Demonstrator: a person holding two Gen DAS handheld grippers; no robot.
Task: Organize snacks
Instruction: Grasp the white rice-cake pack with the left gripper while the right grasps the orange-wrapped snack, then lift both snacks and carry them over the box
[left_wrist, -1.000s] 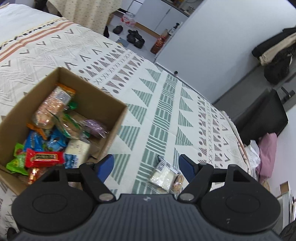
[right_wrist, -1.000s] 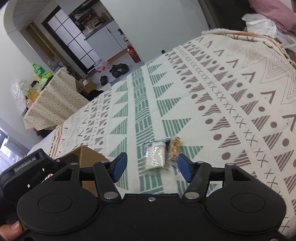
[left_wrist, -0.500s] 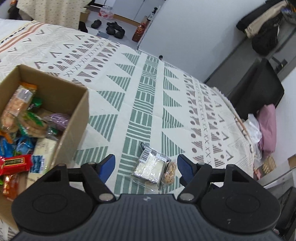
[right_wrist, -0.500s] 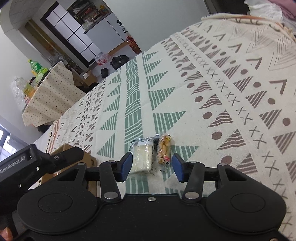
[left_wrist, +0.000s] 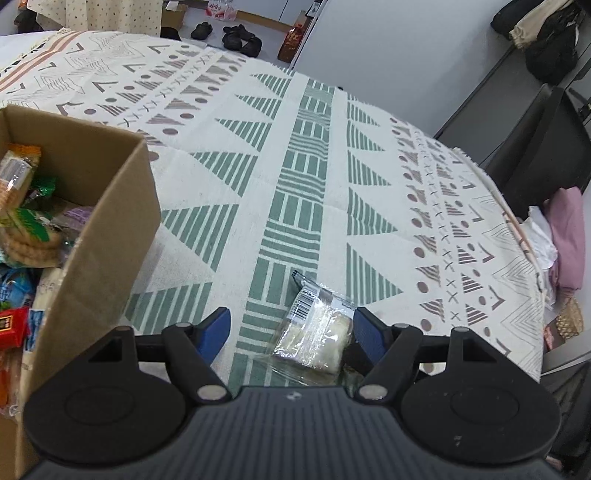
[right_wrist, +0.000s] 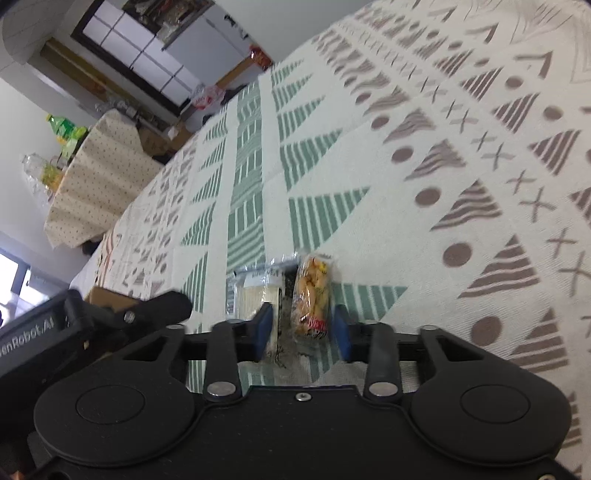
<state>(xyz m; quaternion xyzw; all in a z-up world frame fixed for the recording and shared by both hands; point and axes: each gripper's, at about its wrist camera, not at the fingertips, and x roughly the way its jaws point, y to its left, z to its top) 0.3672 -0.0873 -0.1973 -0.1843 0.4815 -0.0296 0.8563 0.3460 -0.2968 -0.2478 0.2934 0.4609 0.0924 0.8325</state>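
Two wrist views over a bed spread with a cream cloth printed in green and brown triangles, bars, dots and crosses.

Left view: left gripper angled down at the cloth, blue pads wide apart, pressing on nothing. Between them, nearer the right-hand pad, a clear-wrapped pale snack packet with a barcode label, lying flat on a green-striped band. At the left edge, an open cardboard box resting on the cloth, well filled with wrapped snacks: biscuits in clear film, green, blue, purple and red wrappers. Beyond the bed, dark shoes on the floor, a black chair and pink fabric at the right.

Right view, somewhat blurred: right gripper low over the cloth, blue pads closing, a narrow orange-yellow snack packet between them with small gaps visible on both sides, not yet clamped. Just beside it on the left, the pale snack packet, partly behind the left-hand pad. Part of the left gripper and a corner of the cardboard box at lower left. Farther off, a dotted tablecloth with green bottles above it.
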